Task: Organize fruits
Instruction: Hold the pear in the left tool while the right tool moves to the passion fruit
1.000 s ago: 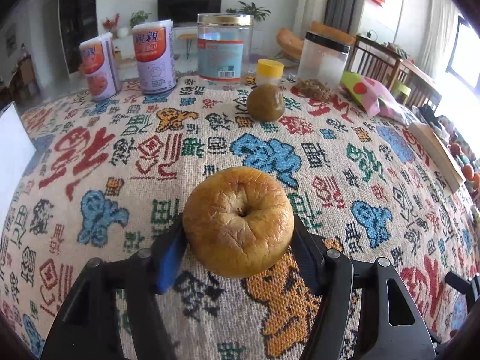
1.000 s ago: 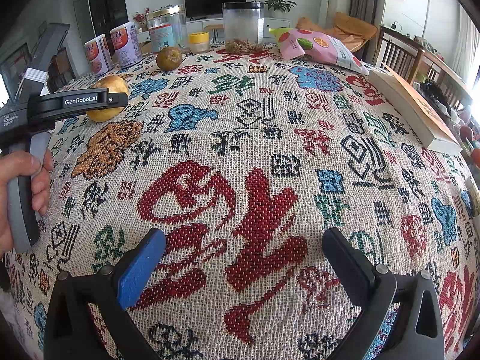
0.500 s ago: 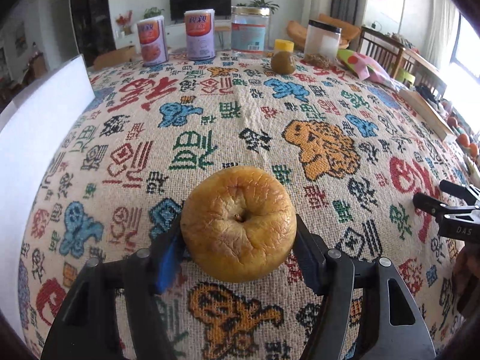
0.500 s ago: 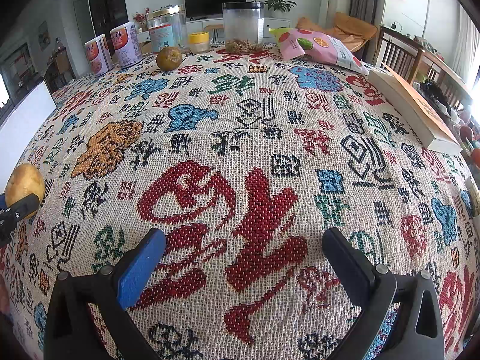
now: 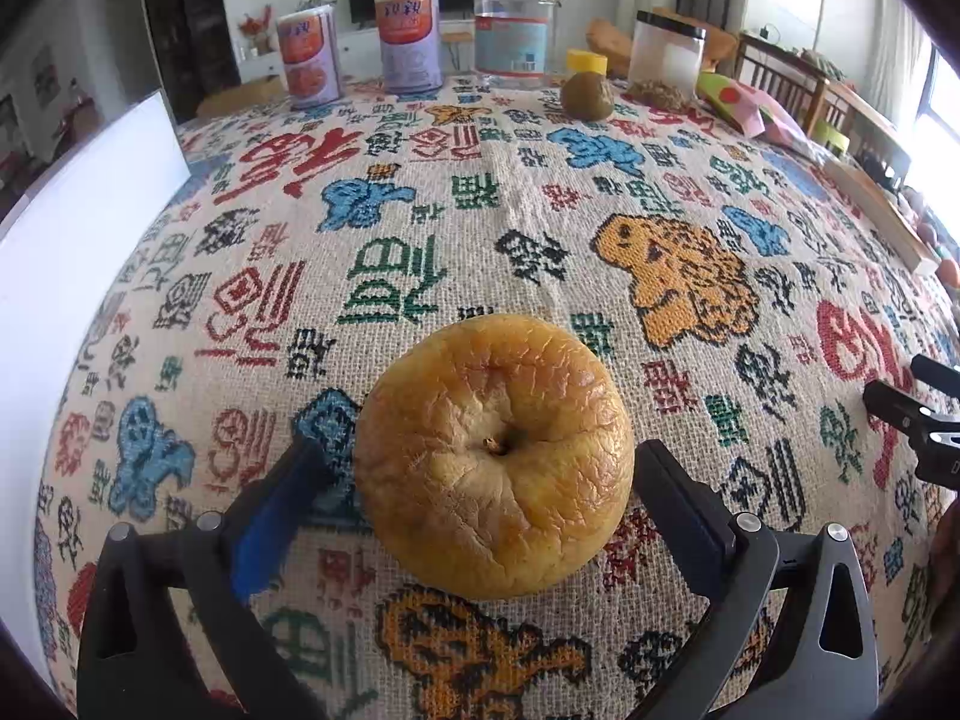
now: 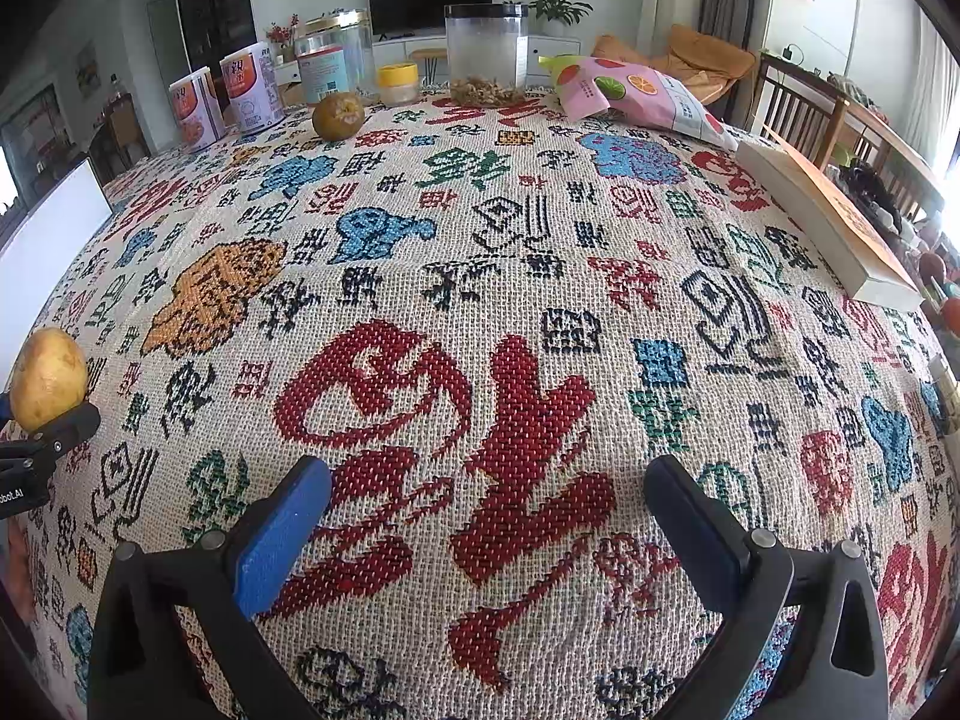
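Observation:
A wrinkled yellow apple (image 5: 493, 456) sits on the patterned tablecloth between the fingers of my left gripper (image 5: 480, 480). The jaws stand apart from it, with a gap on each side. The apple also shows at the left edge of the right wrist view (image 6: 48, 378). A brownish-green round fruit (image 5: 587, 96) lies at the far side of the table, also in the right wrist view (image 6: 338, 116). My right gripper (image 6: 486, 516) is open and empty over the near middle of the cloth.
Two cans (image 6: 222, 96), a glass jar (image 6: 333, 63), a yellow-lidded jar (image 6: 397, 83), a clear canister (image 6: 486, 54) and a snack bag (image 6: 636, 93) line the far edge. A book (image 6: 834, 222) lies at the right. A white board (image 5: 72, 276) stands at the left.
My left gripper carried the apple back toward the near left of the table, then opened; the apple now rests on the cloth between the spread fingers. The right gripper has not moved.

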A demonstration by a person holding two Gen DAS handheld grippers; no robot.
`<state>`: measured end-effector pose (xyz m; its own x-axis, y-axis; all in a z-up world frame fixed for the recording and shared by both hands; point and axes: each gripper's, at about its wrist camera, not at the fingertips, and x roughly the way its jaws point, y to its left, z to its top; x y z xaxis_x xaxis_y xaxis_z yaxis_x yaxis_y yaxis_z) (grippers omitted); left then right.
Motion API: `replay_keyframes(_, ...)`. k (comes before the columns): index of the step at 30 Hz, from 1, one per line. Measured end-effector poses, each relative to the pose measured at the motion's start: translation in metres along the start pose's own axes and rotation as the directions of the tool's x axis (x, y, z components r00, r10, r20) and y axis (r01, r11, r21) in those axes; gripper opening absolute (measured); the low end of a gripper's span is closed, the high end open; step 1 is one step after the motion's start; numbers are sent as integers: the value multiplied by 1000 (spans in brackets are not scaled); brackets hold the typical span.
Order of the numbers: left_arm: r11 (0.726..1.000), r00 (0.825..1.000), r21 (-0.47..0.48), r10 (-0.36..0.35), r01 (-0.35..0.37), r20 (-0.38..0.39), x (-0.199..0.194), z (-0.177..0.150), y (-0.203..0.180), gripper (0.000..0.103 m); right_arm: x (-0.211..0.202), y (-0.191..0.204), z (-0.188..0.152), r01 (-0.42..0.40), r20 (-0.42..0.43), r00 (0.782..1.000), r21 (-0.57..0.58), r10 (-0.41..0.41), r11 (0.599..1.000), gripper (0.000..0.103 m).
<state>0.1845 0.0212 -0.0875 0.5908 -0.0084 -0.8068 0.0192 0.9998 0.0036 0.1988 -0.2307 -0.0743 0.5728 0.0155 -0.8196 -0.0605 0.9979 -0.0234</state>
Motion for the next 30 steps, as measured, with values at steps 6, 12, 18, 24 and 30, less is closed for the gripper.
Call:
replay_keyframes(6, 1000, 1000, -1, 0, 0, 0, 0, 0, 0, 103, 0, 1, 0, -2, -1, 1000, -2, 2, 1000, 103)
replay_keyframes(12, 1000, 1000, -1, 0, 0, 0, 0, 0, 0, 103, 5, 11, 14, -72, -42, 997, -59, 70, 996, 103)
replay_keyframes(18, 1000, 1000, -1, 0, 0, 0, 0, 0, 0, 103, 23, 30, 45, -192, -18, 981, -37, 191, 981, 103)
replay_keyframes(24, 1000, 1000, -1, 0, 0, 0, 0, 1, 0, 103, 48, 53, 93, -266, -14, 964, -9, 266, 964, 103)
replay_keyframes(30, 1000, 1000, -1, 0, 0, 0, 0, 1, 0, 103, 96, 67, 171, -318, 4, 948, 48, 318, 947, 101)
